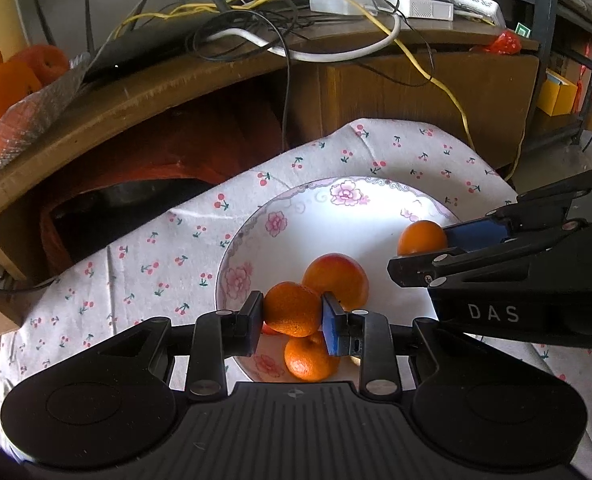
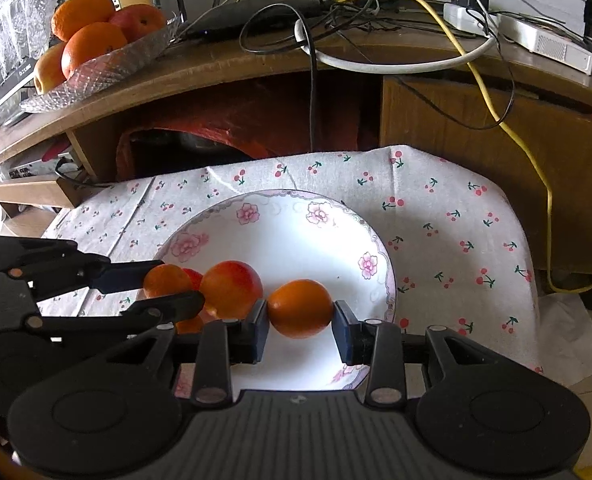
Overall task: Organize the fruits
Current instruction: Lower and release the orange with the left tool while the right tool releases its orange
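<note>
Cherry-print cloth [image 2: 436,216] covers the bench under a floral plate [image 2: 296,236]; left tongs [image 1: 291,312] clamp a mandarin [image 1: 291,308], right tongs [image 2: 300,322] clamp an orange [image 2: 300,308].

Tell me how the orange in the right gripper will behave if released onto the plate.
The orange is round and smooth, so it will likely roll. The plate looks glossy and dished, so it would probably drift toward the peach. It looks firm between the right gripper pads, unlikely to bruise.
</note>
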### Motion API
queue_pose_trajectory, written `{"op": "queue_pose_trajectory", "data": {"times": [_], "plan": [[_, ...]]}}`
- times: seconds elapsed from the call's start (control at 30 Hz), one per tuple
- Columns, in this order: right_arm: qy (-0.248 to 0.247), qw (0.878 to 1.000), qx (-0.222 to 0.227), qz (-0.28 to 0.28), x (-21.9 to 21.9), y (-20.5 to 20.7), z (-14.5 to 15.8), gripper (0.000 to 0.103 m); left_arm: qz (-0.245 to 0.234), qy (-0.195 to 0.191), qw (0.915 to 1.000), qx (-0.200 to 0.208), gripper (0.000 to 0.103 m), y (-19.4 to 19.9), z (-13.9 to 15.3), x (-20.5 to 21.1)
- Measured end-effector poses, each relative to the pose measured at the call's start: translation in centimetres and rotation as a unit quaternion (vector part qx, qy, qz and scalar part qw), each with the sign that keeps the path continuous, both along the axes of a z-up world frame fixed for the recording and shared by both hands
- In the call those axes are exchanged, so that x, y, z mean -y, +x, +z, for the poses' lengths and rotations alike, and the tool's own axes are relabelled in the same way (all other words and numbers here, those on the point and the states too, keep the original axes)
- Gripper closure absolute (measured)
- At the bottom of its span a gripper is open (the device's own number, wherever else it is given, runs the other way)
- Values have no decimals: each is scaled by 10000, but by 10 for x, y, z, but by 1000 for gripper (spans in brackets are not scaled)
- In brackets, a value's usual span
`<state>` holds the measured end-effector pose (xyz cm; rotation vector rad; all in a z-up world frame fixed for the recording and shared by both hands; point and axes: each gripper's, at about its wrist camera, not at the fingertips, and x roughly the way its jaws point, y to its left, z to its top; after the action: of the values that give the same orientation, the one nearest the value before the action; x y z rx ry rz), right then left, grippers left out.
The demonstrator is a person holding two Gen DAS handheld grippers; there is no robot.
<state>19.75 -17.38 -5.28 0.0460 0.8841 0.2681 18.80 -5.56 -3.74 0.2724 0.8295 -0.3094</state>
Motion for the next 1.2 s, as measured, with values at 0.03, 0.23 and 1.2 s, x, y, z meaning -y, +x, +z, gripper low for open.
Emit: {"op": "queue_pose_trajectory", "data": {"times": [0.03,0.23,1.2], "plan": [[14,10000,5,2,1,0,0,68,-4,1,10000,2,65,0,0,0],[17,10000,36,-25,1,1,1,68,-5,66,10000,34,64,0,-1,1],[-54,9997,190,-168,1,-3,5,68,72,149,9996,230,56,-5,8,0]]}}
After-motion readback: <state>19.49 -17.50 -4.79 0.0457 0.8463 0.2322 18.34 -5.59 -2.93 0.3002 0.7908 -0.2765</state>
